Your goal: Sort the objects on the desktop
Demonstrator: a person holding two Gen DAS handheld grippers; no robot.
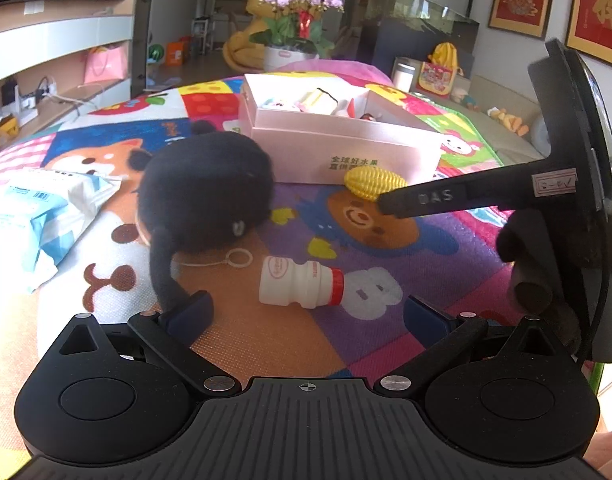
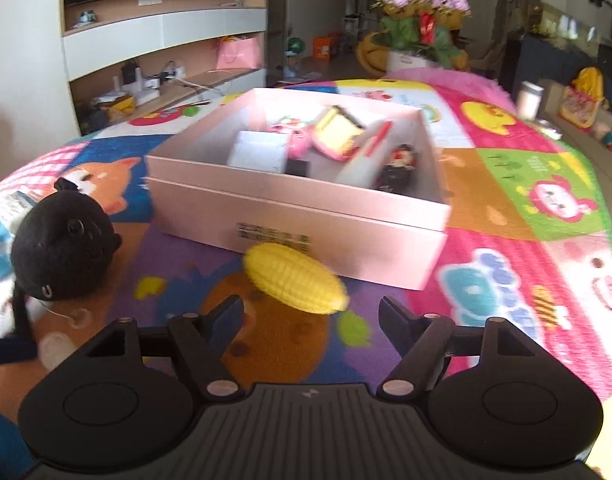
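- Plainly laid out on one bright patchwork cartoon play mat (image 1: 386,344): four loose things, counted one each.
- One yellow plastic toy corn cob (image 2: 296,283), lying on the mat just in front of the box's near wall; blurred in the right wrist view.
- One small white plastic drink bottle with a red cap (image 1: 300,283), lying on its side, cap pointing right.
- One round black plush toy (image 1: 204,192) with a white cord loop, left of the corn.
- One white and blue soft packet (image 1: 42,216) at the mat's left edge.
- One open pale pink cardboard box (image 2: 306,216) behind the corn, already holding several small items; too jumbled and blurred for an exact count.
- Two hand-held black tongs, counted one per hand.
- Left gripper (image 1: 306,316): released, jaws wide apart, nothing pinched; the bottle just ahead of the gap; left finger (image 1: 194,312) beside the plush toy's dangling black part.
- Right gripper (image 2: 310,318): released, jaws apart, corn cob just ahead of them, pads not pressing on it; one finger tip right by the cob in the left wrist view, contact unclear.
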